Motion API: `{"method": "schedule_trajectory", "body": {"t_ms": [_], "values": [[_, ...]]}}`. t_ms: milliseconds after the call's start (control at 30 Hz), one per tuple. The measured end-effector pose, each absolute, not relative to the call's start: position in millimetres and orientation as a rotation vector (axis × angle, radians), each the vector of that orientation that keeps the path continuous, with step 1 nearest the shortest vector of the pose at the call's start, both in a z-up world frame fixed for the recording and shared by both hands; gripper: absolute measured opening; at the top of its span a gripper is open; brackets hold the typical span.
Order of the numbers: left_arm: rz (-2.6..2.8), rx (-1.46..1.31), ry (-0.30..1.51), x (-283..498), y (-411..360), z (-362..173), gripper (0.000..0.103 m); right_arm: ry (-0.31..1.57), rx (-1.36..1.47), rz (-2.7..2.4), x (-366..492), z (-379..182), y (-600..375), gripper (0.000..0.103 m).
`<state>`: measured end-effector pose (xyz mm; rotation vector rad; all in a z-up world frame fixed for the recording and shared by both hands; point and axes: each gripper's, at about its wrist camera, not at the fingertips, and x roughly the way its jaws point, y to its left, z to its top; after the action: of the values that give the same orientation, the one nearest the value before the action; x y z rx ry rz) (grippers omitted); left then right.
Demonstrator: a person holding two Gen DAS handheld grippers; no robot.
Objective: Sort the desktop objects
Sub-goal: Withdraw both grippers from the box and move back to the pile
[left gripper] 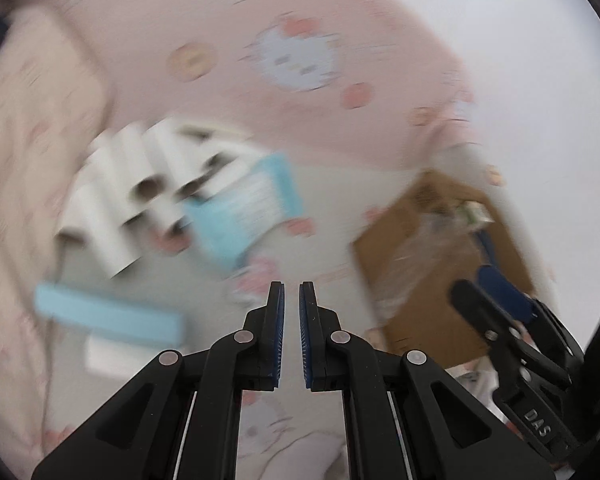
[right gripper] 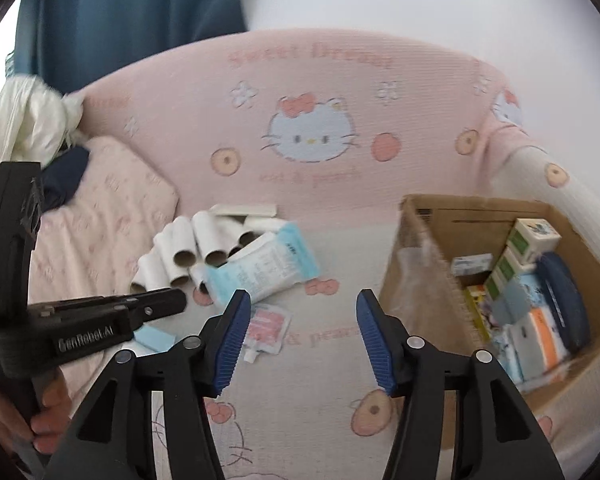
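Left gripper (left gripper: 291, 292): your jaws nearly clenched, nothing between them.
Right gripper (right gripper: 303, 303): your jaws released, empty.
Cardboard box (right gripper: 420, 248): right, filled.

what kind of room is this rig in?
Likely a bedroom, with sorting done on a bed: a pink cartoon-cat bedcover, a pillow, and a blue curtain behind. A cardboard box sits on it.

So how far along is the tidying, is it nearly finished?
Partly. The cardboard box already holds several small cartons and packets. Nothing is in hand: the right tongs stand open and empty, the left tongs are nearly closed on nothing. Still lying out on the pink cover: a pile of paper rolls, a blue wipes pack and a small pink pouch.
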<state>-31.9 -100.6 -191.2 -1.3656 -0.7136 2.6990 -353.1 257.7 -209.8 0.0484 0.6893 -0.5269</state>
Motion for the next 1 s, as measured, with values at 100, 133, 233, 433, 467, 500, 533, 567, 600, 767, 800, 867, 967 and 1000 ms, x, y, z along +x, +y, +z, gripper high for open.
{"method": "schedule_trajectory", "body": {"t_ms": [100, 133, 233, 433, 467, 500, 533, 567, 600, 767, 800, 867, 967, 1000], "values": [[2.748, -1.432, -0.768, -22, -124, -201, 0.009, 0.715, 0.000, -0.502, -340, -224, 272, 0.053], [2.753, -1.443, -0.800, -17, -133, -203, 0.011, 0.717, -0.014, -0.490, -335, -227, 277, 0.053], [2.720, -1.465, -1.012, -1, -164, -213, 0.040, 0.711, -0.052, -0.431, -324, -241, 292, 0.053], [2.800, -1.445, -1.251, 26, -201, -227, 0.053, 0.663, 0.060, -0.290, -321, -261, 298, 0.057], [2.796, -1.450, -1.270, 28, -203, -230, 0.053, 0.663, 0.080, -0.278, -321, -265, 298, 0.058], [2.794, -1.460, -1.276, 30, -205, -232, 0.053, 0.665, 0.102, -0.270, -321, -270, 297, 0.059], [2.798, -1.462, -1.269, 31, -205, -233, 0.054, 0.670, 0.118, -0.268, -320, -274, 295, 0.060], [2.807, -1.463, -1.250, 33, -205, -234, 0.055, 0.682, 0.133, -0.269, -320, -279, 294, 0.061], [2.825, -1.470, -1.214, 34, -205, -235, 0.056, 0.693, 0.139, -0.269, -318, -283, 292, 0.061], [2.875, -1.526, -1.054, 35, -204, -240, 0.059, 0.749, 0.213, -0.251, -307, -306, 281, 0.062], [2.874, -1.542, -1.029, 35, -205, -242, 0.060, 0.752, 0.239, -0.240, -305, -309, 278, 0.062], [2.893, -1.558, -0.985, 36, -208, -244, 0.060, 0.770, 0.307, -0.217, -299, -316, 270, 0.062], [2.950, -1.575, -0.900, 39, -215, -245, 0.060, 0.800, 0.382, -0.175, -289, -326, 266, 0.062], [2.969, -1.591, -0.856, 39, -217, -246, 0.060, 0.807, 0.396, -0.160, -286, -328, 265, 0.062]]}}
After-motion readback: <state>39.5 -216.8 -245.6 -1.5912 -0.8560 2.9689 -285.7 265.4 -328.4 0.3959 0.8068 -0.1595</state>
